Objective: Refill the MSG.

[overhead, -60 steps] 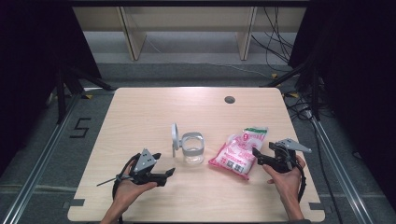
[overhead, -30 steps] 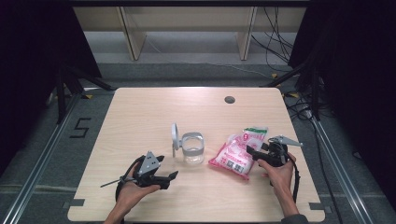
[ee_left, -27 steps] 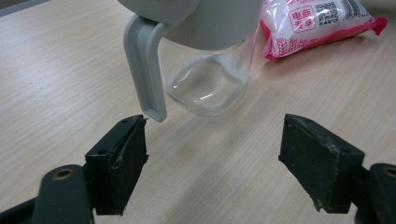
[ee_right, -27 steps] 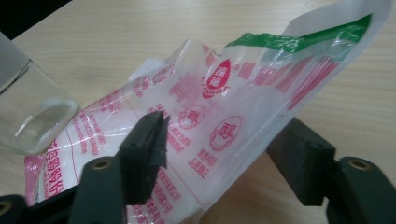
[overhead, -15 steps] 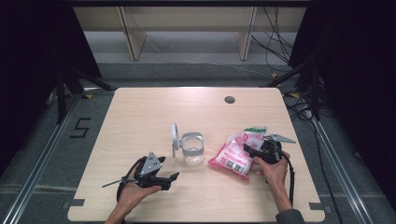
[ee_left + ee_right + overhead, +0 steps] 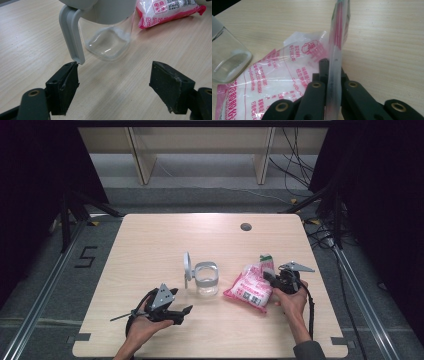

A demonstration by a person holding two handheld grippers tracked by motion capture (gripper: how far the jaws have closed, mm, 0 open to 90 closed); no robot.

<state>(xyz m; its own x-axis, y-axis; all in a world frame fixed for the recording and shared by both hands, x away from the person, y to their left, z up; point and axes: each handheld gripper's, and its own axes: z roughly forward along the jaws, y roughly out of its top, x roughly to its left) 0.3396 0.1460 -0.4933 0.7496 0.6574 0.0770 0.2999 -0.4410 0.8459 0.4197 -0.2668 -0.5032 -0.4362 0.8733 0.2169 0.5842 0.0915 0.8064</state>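
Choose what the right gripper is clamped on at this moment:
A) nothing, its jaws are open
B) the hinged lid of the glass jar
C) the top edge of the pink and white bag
C: in the right gripper view, the right gripper pinches the flat edge of the pink and white bag between its shut jaws.

The pale wooden table (image 6: 150, 240) has a small dark round grommet (image 6: 245, 226) set into its top near the far edge, right of the middle. Beyond the table, a light wooden frame (image 6: 142, 165) with two slanted legs stands on the grey floor (image 6: 200, 175). A bundle of black cables (image 6: 300, 180) trails across the floor at the far right. To the left of the table, a "5" marking (image 6: 86, 257) shows on the dark floor, beside what may be a metal rail (image 6: 45, 290). Black tripod legs (image 6: 75, 205) stand near the far left corner.
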